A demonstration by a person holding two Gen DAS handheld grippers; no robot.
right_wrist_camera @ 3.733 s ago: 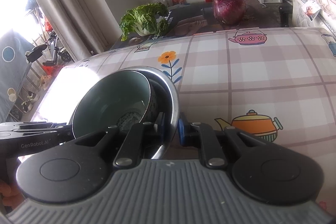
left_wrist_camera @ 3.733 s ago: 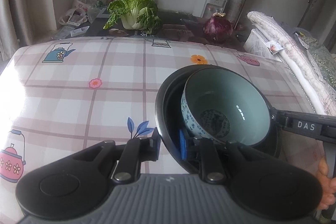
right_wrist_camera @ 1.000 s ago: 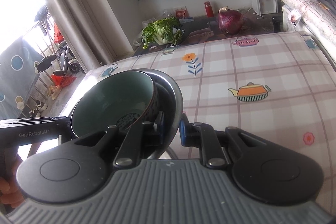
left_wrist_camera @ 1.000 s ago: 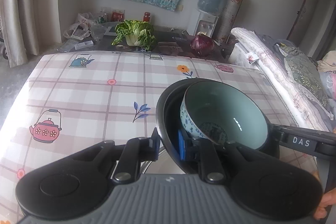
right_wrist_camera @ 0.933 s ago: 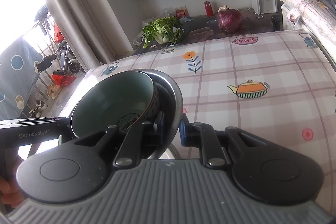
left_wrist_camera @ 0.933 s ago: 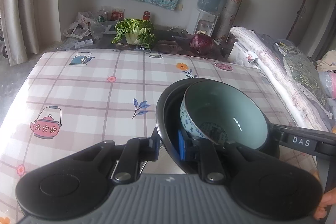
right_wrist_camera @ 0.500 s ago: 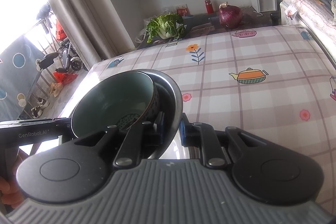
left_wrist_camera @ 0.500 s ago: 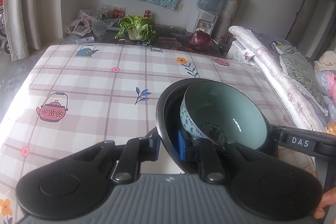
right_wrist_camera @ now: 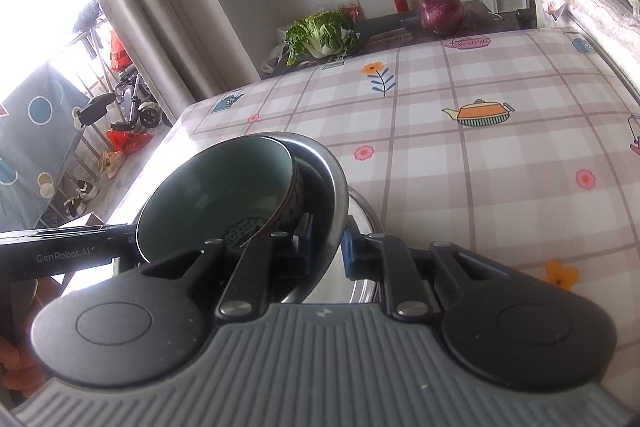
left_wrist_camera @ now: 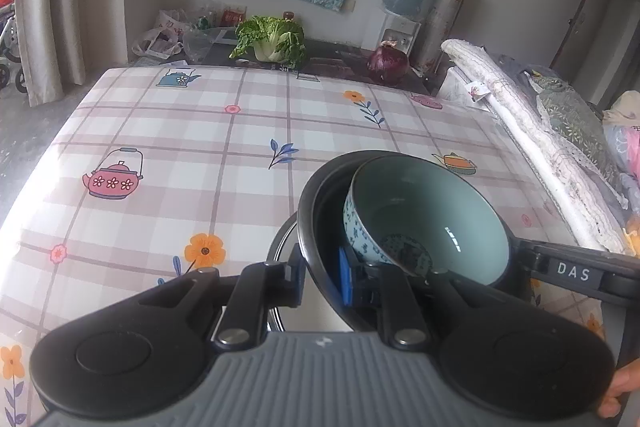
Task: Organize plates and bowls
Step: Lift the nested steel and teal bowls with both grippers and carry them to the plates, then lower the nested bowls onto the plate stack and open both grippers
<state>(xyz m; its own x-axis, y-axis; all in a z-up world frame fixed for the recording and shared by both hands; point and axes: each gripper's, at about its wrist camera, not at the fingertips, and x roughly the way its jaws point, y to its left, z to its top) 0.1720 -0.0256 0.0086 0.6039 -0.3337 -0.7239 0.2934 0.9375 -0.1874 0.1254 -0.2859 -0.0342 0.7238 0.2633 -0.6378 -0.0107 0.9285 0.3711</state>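
A teal ceramic bowl (left_wrist_camera: 424,199) with a blue-patterned outside sits tilted inside a steel bowl (left_wrist_camera: 316,195). Both are carried above the checked tablecloth (left_wrist_camera: 180,147). My left gripper (left_wrist_camera: 320,275) is shut on the steel bowl's near-left rim. In the right wrist view, my right gripper (right_wrist_camera: 326,247) is shut on the opposite rim of the steel bowl (right_wrist_camera: 332,179), with the ceramic bowl (right_wrist_camera: 216,187) leaning to the left. Each gripper's arm shows in the other's view. Under the carried bowls the round rim of another steel dish (right_wrist_camera: 366,215) peeks out; most of it is hidden.
A cabbage (left_wrist_camera: 272,39) and a red onion (left_wrist_camera: 388,63) rest on a dark low table beyond the far edge. A rolled quilt (left_wrist_camera: 532,135) runs along the right side. Curtains (right_wrist_camera: 152,7) hang at the left, a water dispenser (left_wrist_camera: 404,3) stands at the back.
Both grippers have drawn back toward the near side with the bowls, so more tablecloth shows ahead. The steel dish's rim has come into view beneath them. Both grips are unchanged.
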